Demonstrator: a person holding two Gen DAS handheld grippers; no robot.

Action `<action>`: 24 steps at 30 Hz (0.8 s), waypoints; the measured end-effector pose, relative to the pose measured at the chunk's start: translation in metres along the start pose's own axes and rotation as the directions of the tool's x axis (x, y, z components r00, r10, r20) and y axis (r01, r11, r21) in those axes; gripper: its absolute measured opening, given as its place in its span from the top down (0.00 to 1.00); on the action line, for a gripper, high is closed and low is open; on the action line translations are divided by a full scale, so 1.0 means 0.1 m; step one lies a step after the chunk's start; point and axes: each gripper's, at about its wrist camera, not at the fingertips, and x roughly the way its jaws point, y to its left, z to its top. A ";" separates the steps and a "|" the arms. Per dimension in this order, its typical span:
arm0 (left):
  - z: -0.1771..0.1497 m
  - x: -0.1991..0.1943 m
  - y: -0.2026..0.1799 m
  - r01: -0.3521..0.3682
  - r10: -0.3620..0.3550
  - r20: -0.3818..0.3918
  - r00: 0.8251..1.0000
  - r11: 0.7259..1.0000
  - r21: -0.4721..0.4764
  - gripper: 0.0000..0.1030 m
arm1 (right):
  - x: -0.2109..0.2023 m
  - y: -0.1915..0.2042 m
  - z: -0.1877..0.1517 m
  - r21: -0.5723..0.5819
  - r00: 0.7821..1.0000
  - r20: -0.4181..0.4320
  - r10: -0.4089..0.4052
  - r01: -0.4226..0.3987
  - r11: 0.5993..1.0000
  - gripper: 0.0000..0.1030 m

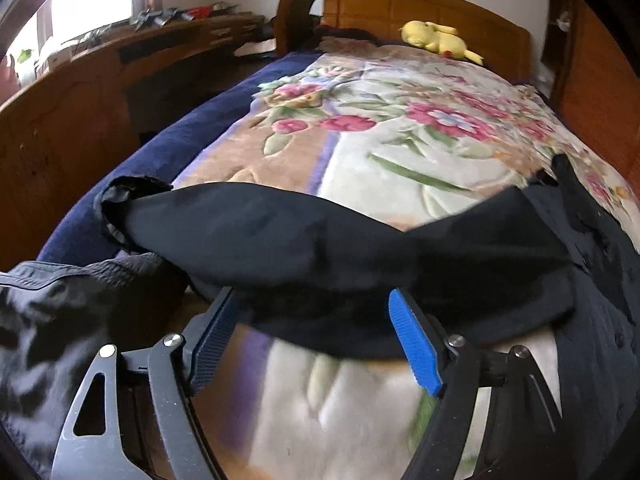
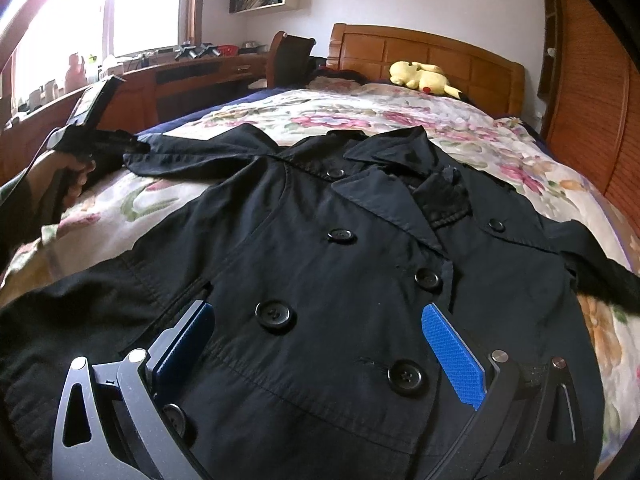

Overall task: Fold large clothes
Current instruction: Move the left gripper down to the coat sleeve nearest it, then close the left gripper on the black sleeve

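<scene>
no legible writing or labels on any item. right gripper (image 2: pixel 316 356) jaws spread wide over the black double-breasted coat (image 2: pixel 340 248), gripping nothing. coat lies front up on the floral blanket (image 2: pixel 400 116), buttoned, collar toward the headboard (image 2: pixel 432 52), long axis along the bed. left gripper (image 1: pixel 316 316) jaws apart, the sleeve (image 1: pixel 280 232) draped across them; grip cannot be told. yellow plush toy (image 2: pixel 420 76) farthest.
</scene>
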 end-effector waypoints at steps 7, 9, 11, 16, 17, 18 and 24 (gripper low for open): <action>-0.02 0.30 0.12 -0.048 0.042 -0.075 0.996 0.995 -0.083 0.24 | -0.01 -0.01 0.00 0.004 1.000 0.000 0.001 -0.001 1.000 0.00; -0.07 0.37 0.13 -0.051 0.038 -0.120 0.992 0.993 -0.106 0.24 | -0.01 0.00 -0.01 0.002 1.000 0.001 0.001 -0.001 1.000 0.00; -0.08 0.38 0.14 -0.051 0.037 -0.123 0.992 0.992 -0.113 0.24 | -0.01 0.00 -0.01 0.001 1.000 0.002 0.003 -0.003 1.000 0.00; -0.06 0.40 0.16 -0.024 0.006 -0.133 0.991 0.990 -0.136 0.28 | -0.01 0.00 -0.01 0.002 1.000 0.003 0.002 -0.002 1.000 0.00; -0.06 0.41 0.17 -0.015 -0.005 -0.137 0.991 0.990 -0.143 0.31 | -0.01 0.00 -0.01 0.001 1.000 0.003 0.001 -0.001 1.000 0.00; -0.07 0.41 0.17 -0.007 -0.014 -0.143 0.990 0.989 -0.149 0.32 | -0.01 0.00 -0.01 0.001 1.000 0.004 0.001 -0.001 1.000 0.00; -0.07 0.43 0.11 0.016 -0.032 -0.152 0.988 0.994 -0.108 0.56 | -0.01 0.00 -0.02 0.000 1.000 0.007 0.001 -0.001 1.000 0.00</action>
